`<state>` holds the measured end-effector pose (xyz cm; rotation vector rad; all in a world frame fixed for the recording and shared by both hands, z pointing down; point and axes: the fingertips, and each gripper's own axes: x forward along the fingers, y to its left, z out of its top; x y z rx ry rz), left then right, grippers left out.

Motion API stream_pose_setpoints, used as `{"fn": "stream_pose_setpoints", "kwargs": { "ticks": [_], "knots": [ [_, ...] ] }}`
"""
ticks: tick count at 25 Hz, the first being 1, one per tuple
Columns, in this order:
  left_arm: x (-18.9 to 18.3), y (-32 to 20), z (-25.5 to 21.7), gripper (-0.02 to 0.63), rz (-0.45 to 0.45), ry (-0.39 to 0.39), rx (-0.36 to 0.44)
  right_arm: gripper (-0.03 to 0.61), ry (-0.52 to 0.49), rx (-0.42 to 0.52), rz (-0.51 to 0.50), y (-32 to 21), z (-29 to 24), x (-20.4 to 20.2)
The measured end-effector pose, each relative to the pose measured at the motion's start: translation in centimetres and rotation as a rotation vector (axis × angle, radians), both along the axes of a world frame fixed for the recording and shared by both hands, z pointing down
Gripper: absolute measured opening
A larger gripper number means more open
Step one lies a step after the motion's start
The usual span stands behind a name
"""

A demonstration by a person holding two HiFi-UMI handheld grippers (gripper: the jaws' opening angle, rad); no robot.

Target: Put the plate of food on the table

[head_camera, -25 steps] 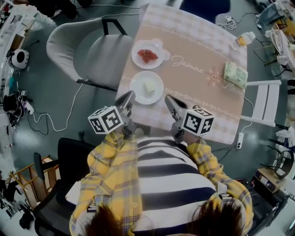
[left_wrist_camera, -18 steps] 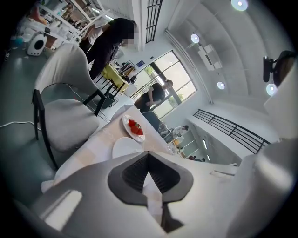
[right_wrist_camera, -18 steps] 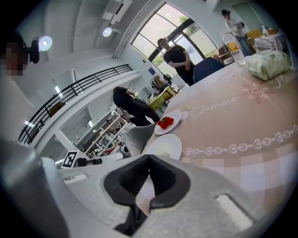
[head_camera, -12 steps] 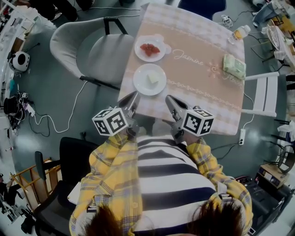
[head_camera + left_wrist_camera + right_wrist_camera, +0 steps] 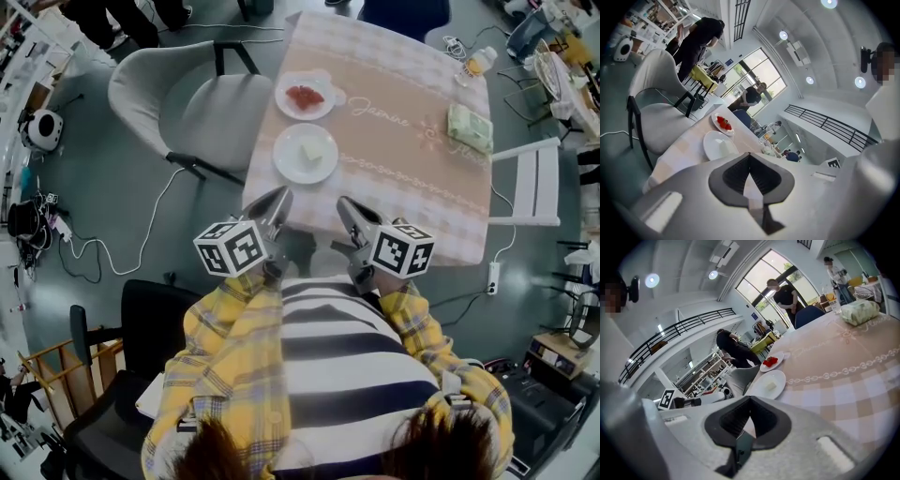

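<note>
Near edge of the table [image 5: 403,178] is partly covered by the two grippers and the person's striped torso. The dark blue chair [image 5: 412,14] beyond the far end is cut off by the top of the frame. The wrapped green-and-white package [image 5: 469,128] on the table's right side cannot be seen into.

Two white plates are noted on the left part of the checked cloth, one behind the other and just apart. The near plate [image 5: 289,161] holds one pale block, kind not discernible. The far plate [image 5: 287,103] holds red pieces, too small to name.

Left gripper [image 5: 281,195]: jaws pressed together, nothing between them. Right gripper [image 5: 344,202]: the same – jaws together and empty. Both are held over the near table edge, clear of either plate.

A grey chair [image 5: 197,103] stands at the table's left.
</note>
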<state>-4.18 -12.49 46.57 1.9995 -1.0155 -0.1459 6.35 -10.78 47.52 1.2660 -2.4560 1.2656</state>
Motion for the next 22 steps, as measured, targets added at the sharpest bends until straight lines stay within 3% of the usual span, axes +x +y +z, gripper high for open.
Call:
{"fn": "stream_pose_setpoints", "kwargs": {
  "ticks": [5, 22],
  "knots": [
    [0.7, 1.4, -0.3, -0.002, 0.029, -0.030, 0.029, -0.002, 0.004, -0.007, -0.002, 1.3, 0.4, -0.3],
    [1.4, 4.2, 0.0, -0.002, 0.079, -0.008, 0.026, -0.003, 0.043, 0.006, 0.030, 3.9, 0.5, -0.2]
  ]
}}
